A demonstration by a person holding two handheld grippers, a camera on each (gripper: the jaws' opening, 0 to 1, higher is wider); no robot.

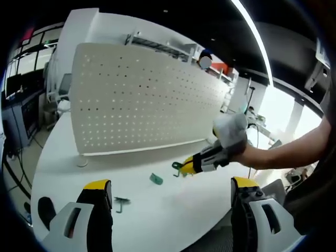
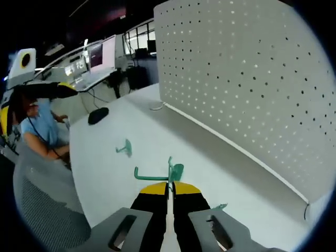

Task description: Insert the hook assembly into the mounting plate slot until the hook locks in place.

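Green hook (image 2: 157, 175), light and stiff, pinched at its flat base by clenched right gripper (image 2: 171, 186) near pegboard (image 2: 247, 79); left gripper (image 1: 170, 191) released above white counter (image 1: 157, 215).

Three green hooks: one clamped (image 2: 169, 173), one on the bench (image 2: 125, 147), another lying there (image 1: 122, 203). One perforated panel (image 1: 142, 100). Two tools (image 1: 173, 197) (image 2: 171, 190).

Light: bright ceiling strip (image 1: 252, 31) and window glare at right.
Edges: strong fisheye bending.
Focus: slightly soft.
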